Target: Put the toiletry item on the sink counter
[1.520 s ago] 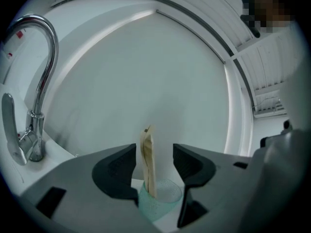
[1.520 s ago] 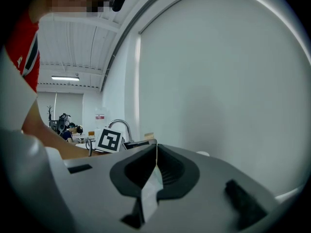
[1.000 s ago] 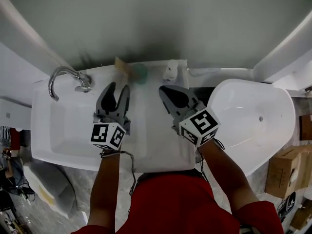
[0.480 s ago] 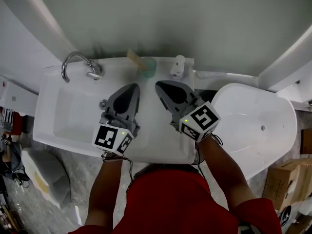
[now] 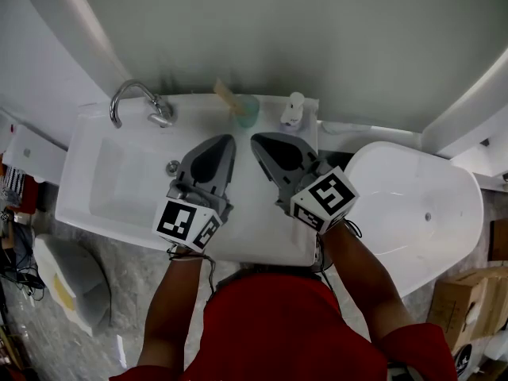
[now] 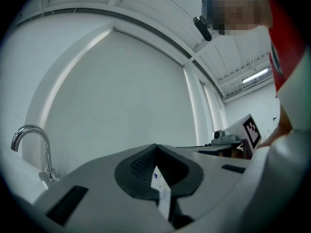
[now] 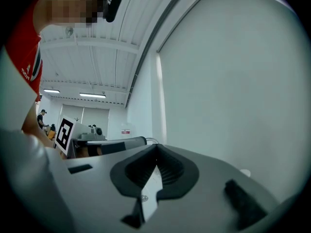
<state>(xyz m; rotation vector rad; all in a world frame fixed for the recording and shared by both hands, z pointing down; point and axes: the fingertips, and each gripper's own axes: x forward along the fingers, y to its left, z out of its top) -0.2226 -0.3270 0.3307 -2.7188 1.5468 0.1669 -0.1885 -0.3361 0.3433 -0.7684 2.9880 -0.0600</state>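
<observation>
A teal cup [image 5: 248,112] with a wooden-handled brush in it stands at the back edge of the white sink counter [image 5: 262,236]. A small white bottle [image 5: 293,109] stands just right of it. My left gripper [image 5: 229,140] hovers over the counter, shut and empty, its tips a short way in front of the cup. My right gripper [image 5: 255,140] is beside it, shut and empty too. In the left gripper view the jaws [image 6: 155,148] meet with nothing between them, and likewise in the right gripper view [image 7: 156,148].
A chrome faucet [image 5: 136,101] rises at the basin's back left and also shows in the left gripper view [image 6: 30,141]. A white oval tub [image 5: 417,205] sits right of the counter. Cardboard boxes [image 5: 476,336] lie on the floor at the right. Grey wall behind.
The left gripper's jaws, open a second ago, have closed. Both grippers have drawn closer together, tips nearly meeting in front of the cup.
</observation>
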